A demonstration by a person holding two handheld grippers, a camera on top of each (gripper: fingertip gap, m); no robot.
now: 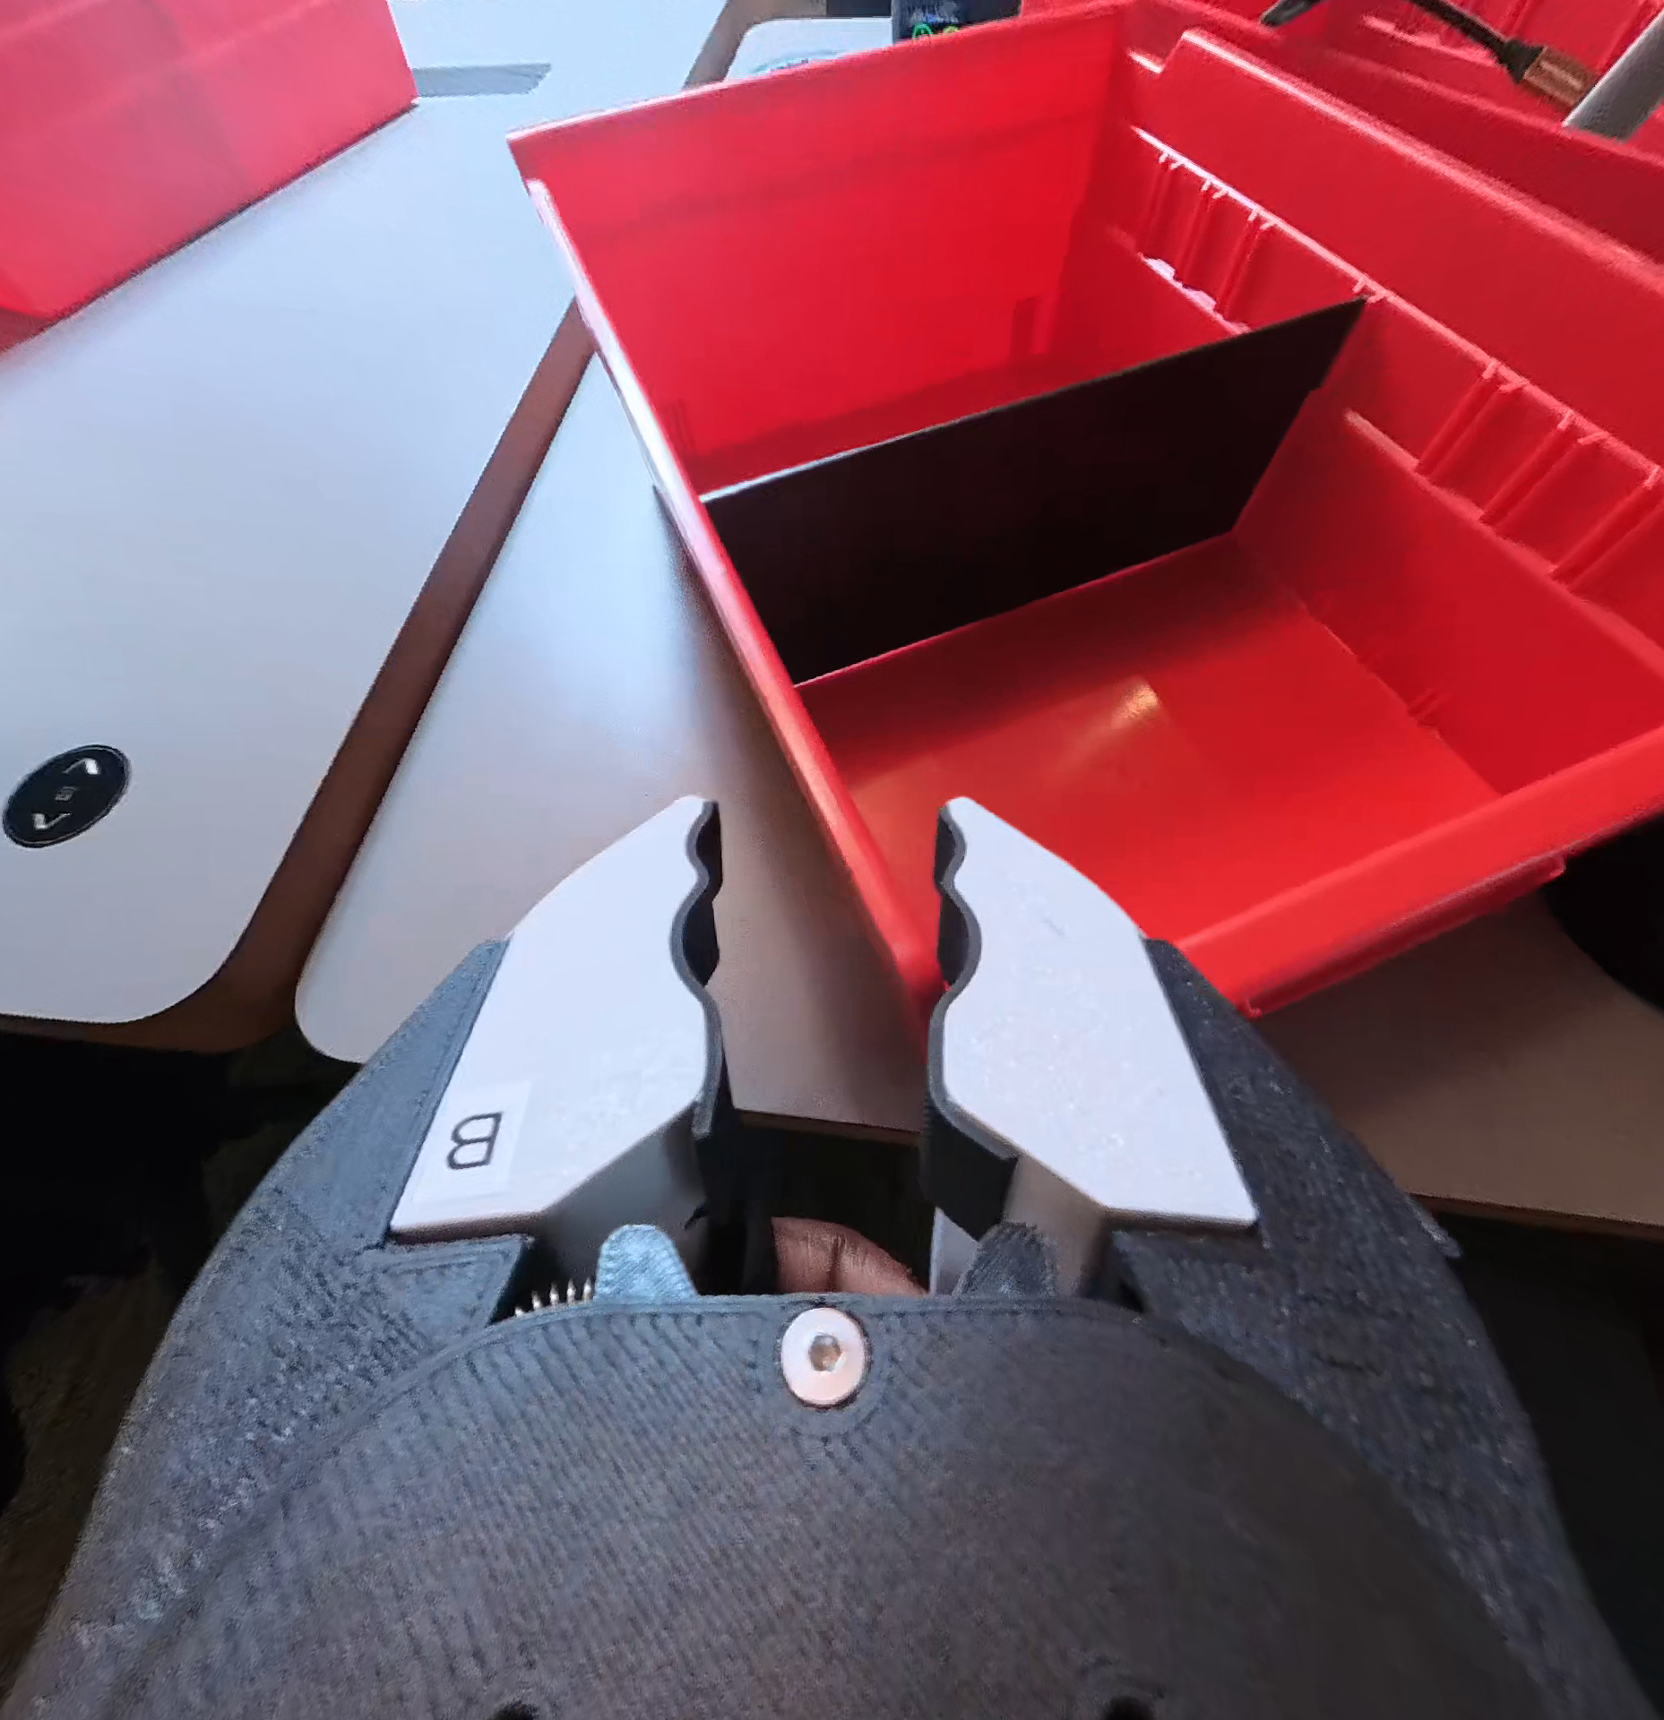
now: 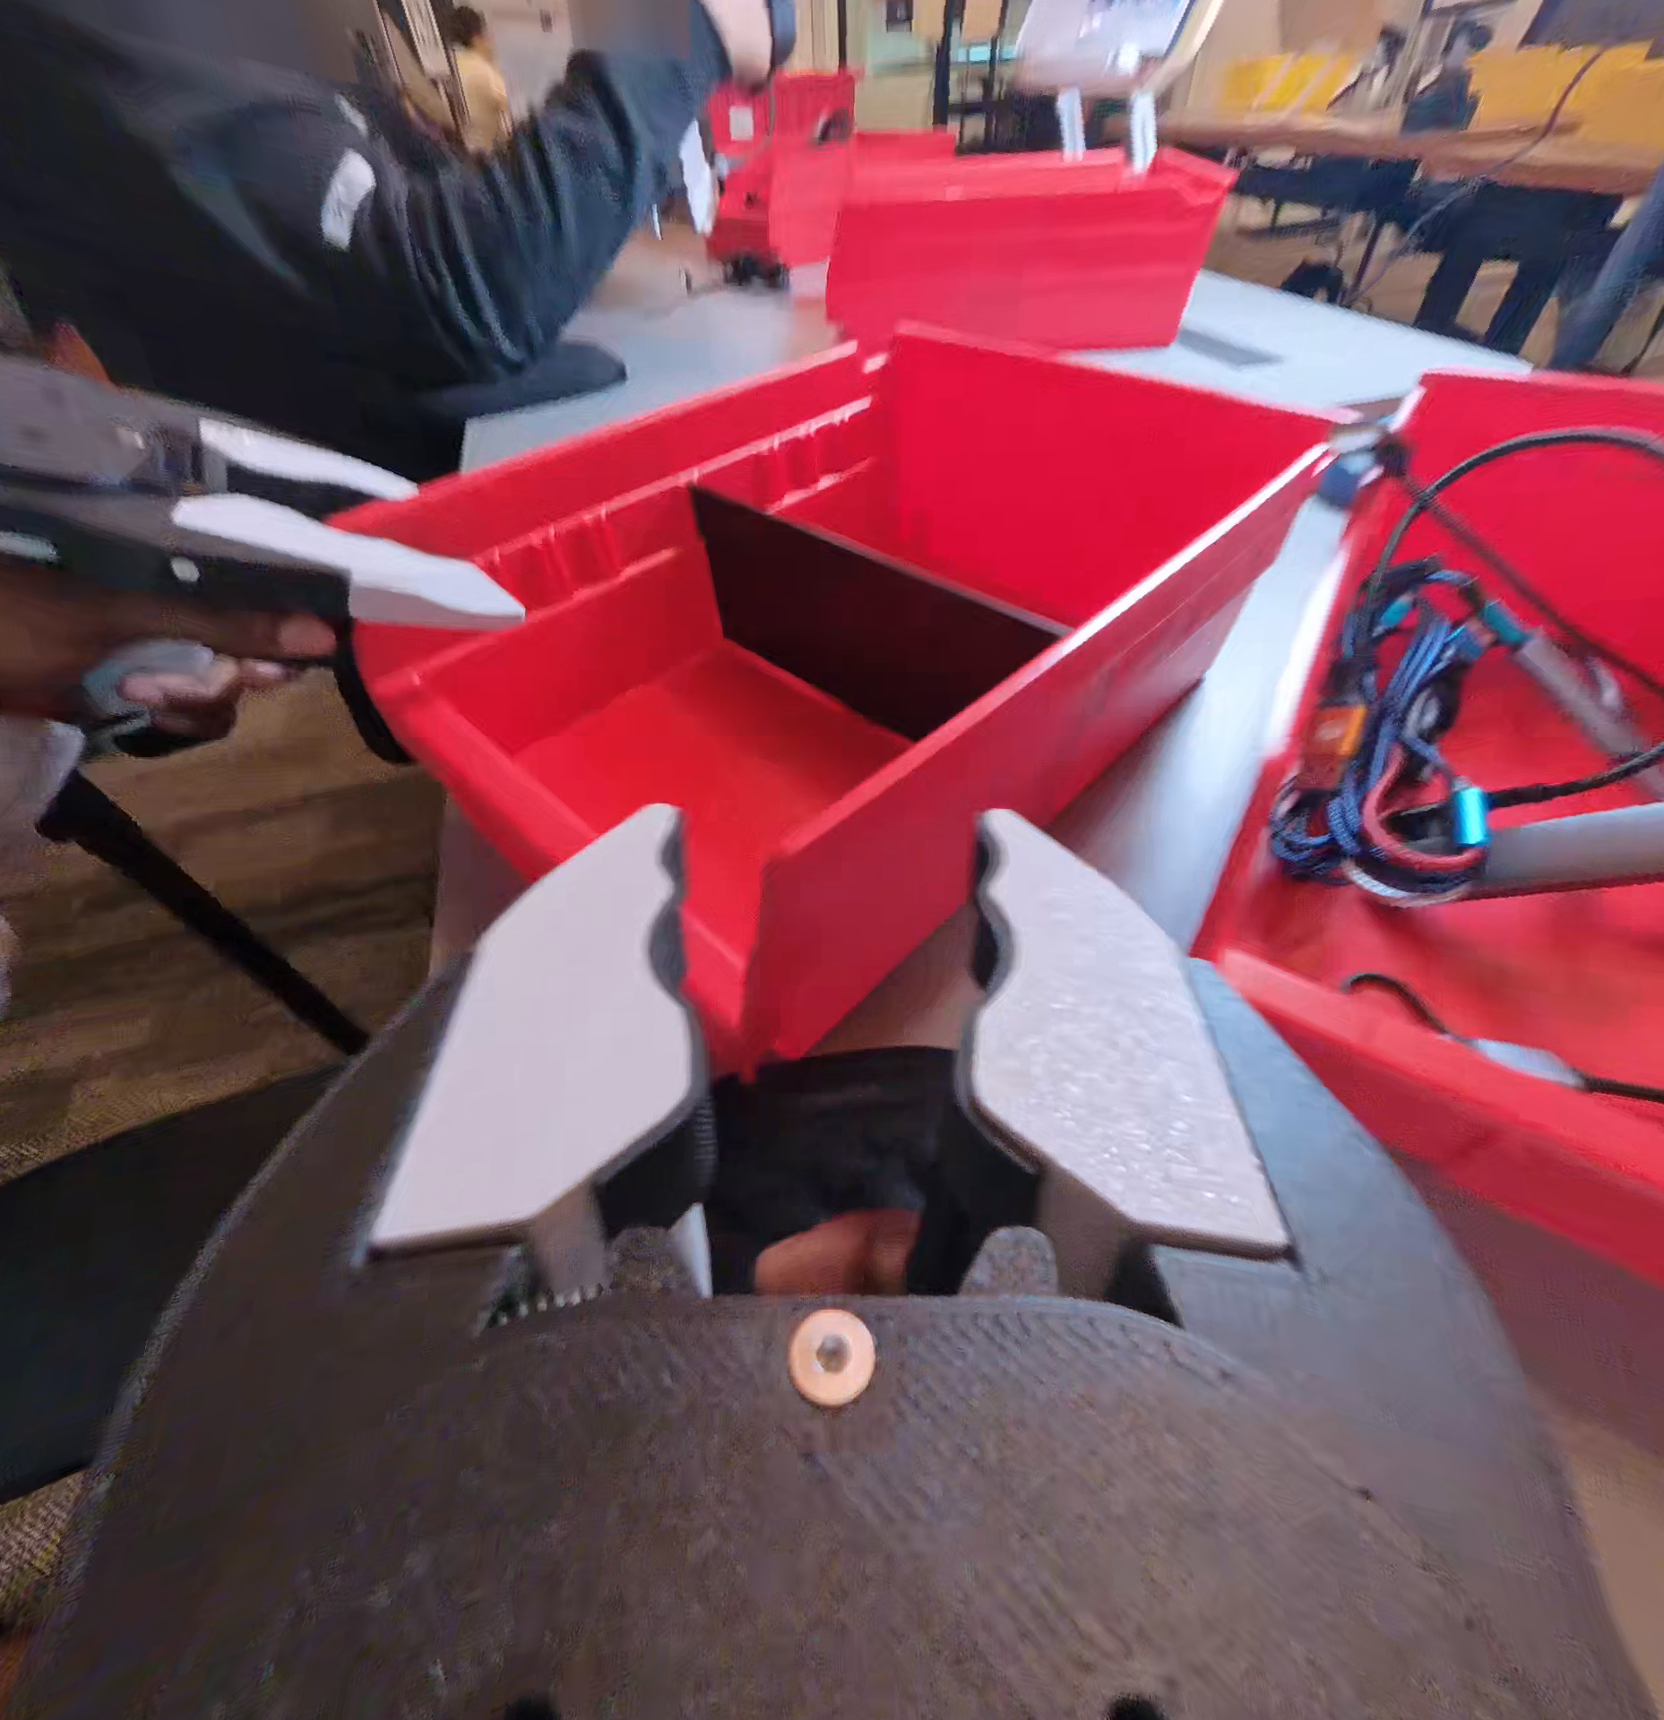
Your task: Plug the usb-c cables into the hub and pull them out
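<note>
Tables (image 1: 204,521) first, pale grey, carrying red bins. Nearest us, a divided red bin (image 2: 1023,745) with a black partition (image 2: 865,633), both compartments empty. To its right, a second bin (image 2: 1507,987) holds the tangled usb-c cables (image 2: 1396,735); the hub we cannot pick out. Left gripper (image 1: 828,884) and right gripper (image 2: 828,893) both hang parted, holding nothing. We judge nothing plugged yet; all remains.

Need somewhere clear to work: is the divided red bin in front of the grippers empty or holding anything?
Empty. Both compartments of the red bin show bare floor on either side of its black divider.
</note>
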